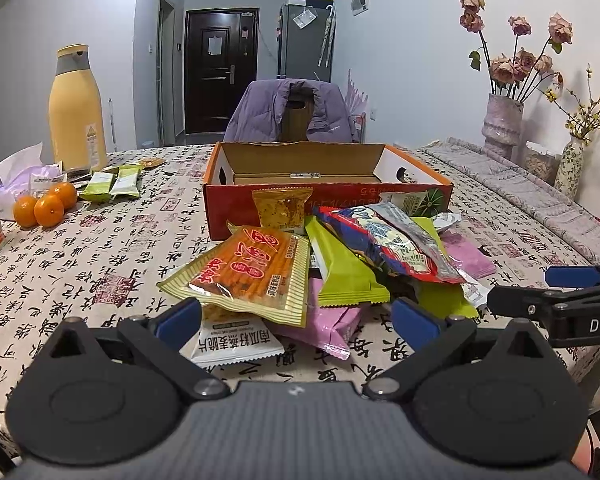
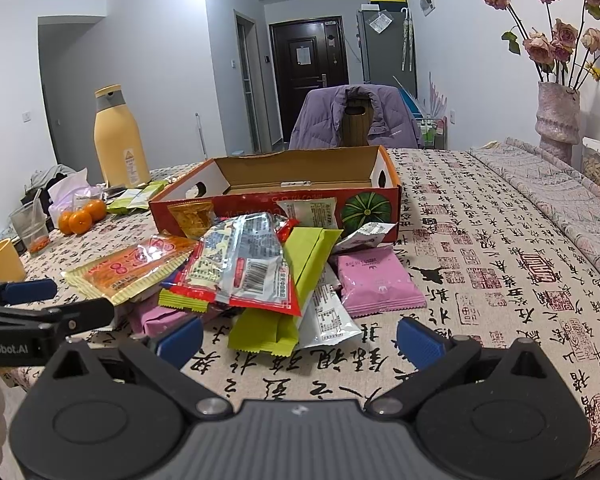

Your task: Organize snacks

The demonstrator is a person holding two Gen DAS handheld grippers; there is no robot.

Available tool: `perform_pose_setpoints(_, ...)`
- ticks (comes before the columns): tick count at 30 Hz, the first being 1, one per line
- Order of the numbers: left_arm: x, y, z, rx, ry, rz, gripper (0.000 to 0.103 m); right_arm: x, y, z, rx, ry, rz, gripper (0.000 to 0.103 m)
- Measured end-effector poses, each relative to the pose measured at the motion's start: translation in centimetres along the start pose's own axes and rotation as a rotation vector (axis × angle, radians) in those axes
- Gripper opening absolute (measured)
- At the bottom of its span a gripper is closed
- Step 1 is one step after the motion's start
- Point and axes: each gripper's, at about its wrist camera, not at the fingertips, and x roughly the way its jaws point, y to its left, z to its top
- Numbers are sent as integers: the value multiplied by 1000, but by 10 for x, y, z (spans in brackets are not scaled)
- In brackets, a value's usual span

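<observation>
- Left gripper [image 1: 296, 322]: its blue fingers [image 1: 179, 322] are spread wide and hold nothing, low over the table [image 1: 100, 264] at the near edge of the snack pile.
- Right gripper [image 2: 298, 338]: its fingers [image 2: 420, 340] are likewise spread wide and empty, just near of the pile.
- Nearest in the pile: a white packet [image 1: 236, 346], partly under an orange-and-gold packet [image 1: 252, 272], with a pink packet [image 1: 324, 326] beside it.
- Middle of the pile: two lime-green packets [image 1: 344, 268] with a red, blue and silver bag [image 1: 396, 244] lying across them.
- Right of the pile, another pink packet [image 2: 376, 280] lies flat on the table.
- At the far side of the pile, a yellow clear packet [image 1: 283, 208] leans against the near wall of the open cardboard box [image 1: 328, 190].
- Far left on the table: three oranges [image 1: 44, 206], green sachets [image 1: 112, 184] and a tall yellow bottle [image 1: 76, 112].
- Far right: a vase of dried roses [image 1: 502, 124].
</observation>
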Motion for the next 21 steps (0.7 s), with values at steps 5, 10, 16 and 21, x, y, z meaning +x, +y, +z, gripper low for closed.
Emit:
perform_pose_setpoints(5,-1,0,0,0,-4,-2,103,0,0,0,0,-1,0,103)
perform_pose_setpoints(10,-1,-1,0,-1,-5,-2,103,0,0,0,0,0,1,103)
perform_pose_setpoints(16,-3,-1,0,-2,-8,-3,103,0,0,0,-1,-1,0,103)
perform_pose_setpoints(21,-4,0,0,-4,-7,-4,103,-1,0,0,0,0,-2,103)
